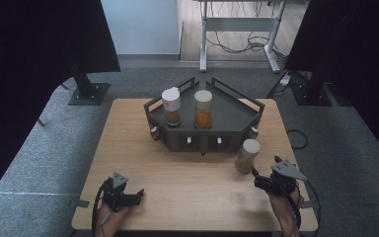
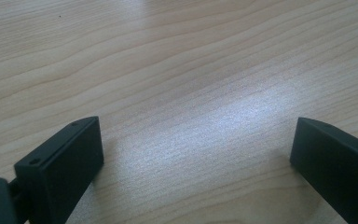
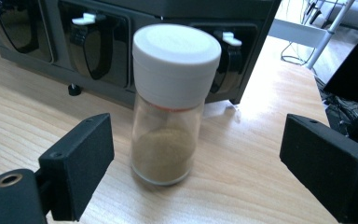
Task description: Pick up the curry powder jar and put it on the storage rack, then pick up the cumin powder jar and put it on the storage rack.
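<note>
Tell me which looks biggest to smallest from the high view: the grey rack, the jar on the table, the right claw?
1. Grey rack, clearly biggest.
2. Right claw and the jar on the table look about alike, so no ranking.

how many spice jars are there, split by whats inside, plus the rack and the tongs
Jars with orange-brown spice, on the rack: 2
Jar with tan powder, on the table: 1
Dark rack: 1
Tongs: 2, left tongs, right tongs
Total: 6
</note>
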Demonstrator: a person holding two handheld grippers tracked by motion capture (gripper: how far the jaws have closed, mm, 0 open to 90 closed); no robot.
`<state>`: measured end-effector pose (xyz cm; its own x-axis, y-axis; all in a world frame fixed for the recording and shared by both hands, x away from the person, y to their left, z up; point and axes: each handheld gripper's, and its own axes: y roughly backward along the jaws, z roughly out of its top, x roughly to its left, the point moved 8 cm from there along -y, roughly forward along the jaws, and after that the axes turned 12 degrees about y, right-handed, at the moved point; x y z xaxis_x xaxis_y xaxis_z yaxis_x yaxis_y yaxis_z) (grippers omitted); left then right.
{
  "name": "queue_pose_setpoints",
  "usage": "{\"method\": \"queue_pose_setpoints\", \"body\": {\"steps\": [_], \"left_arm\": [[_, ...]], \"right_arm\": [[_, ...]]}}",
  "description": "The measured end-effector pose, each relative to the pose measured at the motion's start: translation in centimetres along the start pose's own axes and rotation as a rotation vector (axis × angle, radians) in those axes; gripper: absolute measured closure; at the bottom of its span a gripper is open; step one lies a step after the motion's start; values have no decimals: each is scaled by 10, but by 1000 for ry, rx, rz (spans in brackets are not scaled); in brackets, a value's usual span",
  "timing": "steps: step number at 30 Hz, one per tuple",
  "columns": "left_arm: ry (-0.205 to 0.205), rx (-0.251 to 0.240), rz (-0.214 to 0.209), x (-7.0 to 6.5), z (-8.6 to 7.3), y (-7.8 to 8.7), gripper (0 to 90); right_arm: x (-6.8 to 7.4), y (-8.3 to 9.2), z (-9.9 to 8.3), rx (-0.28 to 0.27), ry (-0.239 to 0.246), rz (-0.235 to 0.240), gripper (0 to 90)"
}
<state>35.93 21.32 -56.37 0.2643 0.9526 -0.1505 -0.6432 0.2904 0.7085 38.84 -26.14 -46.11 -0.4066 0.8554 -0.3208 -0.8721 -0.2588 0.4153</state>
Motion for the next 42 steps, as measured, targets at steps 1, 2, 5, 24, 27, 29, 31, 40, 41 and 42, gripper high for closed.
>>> {"method": "queue_pose_setpoints", "body": {"steps": [1, 2, 5, 24, 27, 29, 31, 40, 41, 42], "left_arm": [[0, 0, 0, 0, 0, 0, 22], [0, 0, 0, 0, 0, 0, 22], [-1, 0, 0, 0, 0, 0, 22], [-4, 1, -2, 0, 0, 0, 22], [-4, 1, -2, 0, 0, 0, 22], [-4, 2, -2, 0, 0, 0, 22], [-4, 2, -2, 0, 0, 0, 22], [-5, 2, -2, 0, 0, 0, 22], [-4, 2, -2, 0, 0, 0, 22], [-4, 2, -2, 0, 0, 0, 22]], "right_arm": [[0, 0, -2, 5, -1, 1, 91], [0, 0, -3, 7, -2, -1, 91], [0, -2, -8, 16, -10, 0, 91], [1, -11, -35, 63, -43, 14, 88], [3, -10, -31, 40, -41, 30, 86], [3, -10, -28, 28, -40, 36, 86], [4, -11, -27, 27, -38, 37, 86], [7, -15, -19, 4, -36, 59, 86], [8, -15, -18, 3, -33, 62, 86], [8, -16, -17, -1, -30, 65, 86]]}}
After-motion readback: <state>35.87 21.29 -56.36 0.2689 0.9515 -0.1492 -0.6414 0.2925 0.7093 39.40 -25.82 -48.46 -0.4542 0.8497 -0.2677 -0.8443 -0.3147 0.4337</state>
